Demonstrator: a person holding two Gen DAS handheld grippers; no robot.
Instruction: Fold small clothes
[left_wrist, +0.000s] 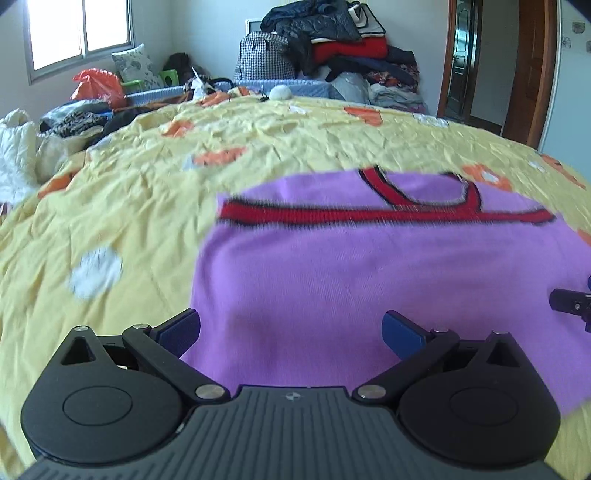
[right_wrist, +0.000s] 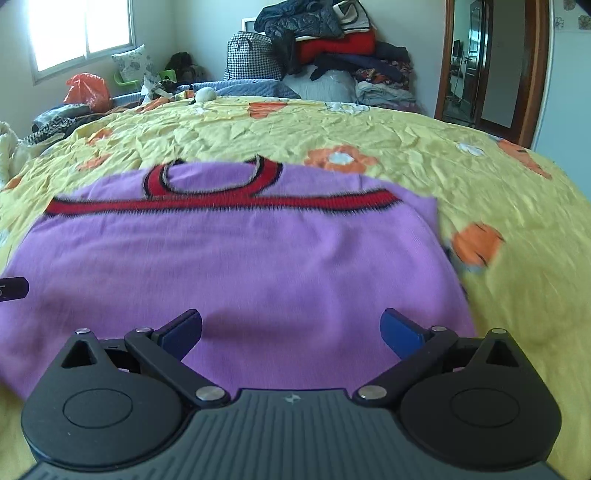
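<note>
The left gripper (left_wrist: 291, 334) has its jaws spread wide with nothing between them; the blue pads (left_wrist: 400, 334) sit apart over the near left part of a purple knitted top (left_wrist: 332, 280). The right gripper (right_wrist: 291, 334) is likewise wide open and empty, its blue pads (right_wrist: 400, 332) over the near right part of the same top (right_wrist: 240, 266). Whether either gripper touches the cloth cannot be told. Each gripper shows at the edge of the other's view: the right one as a dark tip (left_wrist: 570, 306) at the far right of the left wrist view, the left one as a dark tip (right_wrist: 13, 288) at the left edge of the right wrist view.

The top lies flat on a yellow bedsheet (left_wrist: 147, 192) printed with orange and white flowers, neckline toward the far side. A red band edged in dark thread (right_wrist: 221, 203) runs across it from left to right, and a red-trimmed neck opening (right_wrist: 214, 177) curves just beyond the band. The near part of the top is blurred.

At the far side of the bed stands a high pile of clothes (right_wrist: 332, 44) with a checked bag (right_wrist: 251, 55) to its left. Farther left are an orange plastic bag (left_wrist: 98, 86) and a pillow (left_wrist: 135, 66) under a window (left_wrist: 79, 31). A wooden door frame (right_wrist: 532, 66) stands at the far right
</note>
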